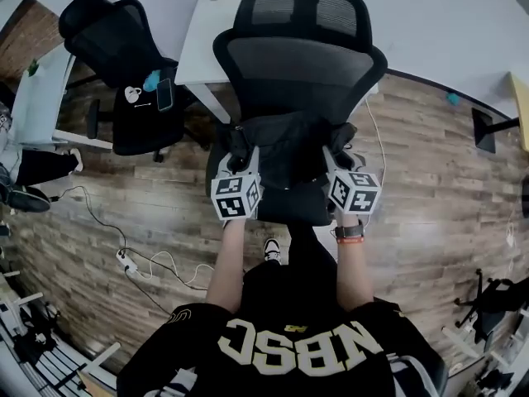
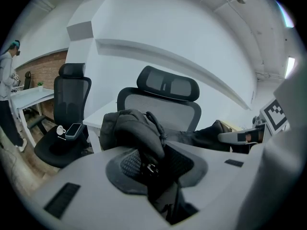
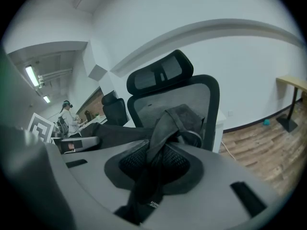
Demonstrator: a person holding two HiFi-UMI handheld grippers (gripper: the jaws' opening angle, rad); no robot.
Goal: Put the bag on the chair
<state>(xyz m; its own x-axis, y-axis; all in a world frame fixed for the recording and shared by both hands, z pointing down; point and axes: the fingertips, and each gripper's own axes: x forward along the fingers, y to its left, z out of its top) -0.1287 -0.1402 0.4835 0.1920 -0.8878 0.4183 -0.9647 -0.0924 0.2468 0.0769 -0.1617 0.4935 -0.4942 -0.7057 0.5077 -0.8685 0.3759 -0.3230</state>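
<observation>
Head view: black bag on the chair seat, held by both grippers

I am looking down on a soft, crumpled black fabric bag lying on the seat of the black mesh-backed chair, against its backrest. My left gripper is clamping a dark strap at the bag's left side. My right gripper is pinching a flat, folded strap at its right.

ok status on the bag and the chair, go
Left gripper and right gripper, jaws shut on black fabric bag. Bag at seat of black mesh office chair, by backrest. Nothing seen in the way.
</observation>
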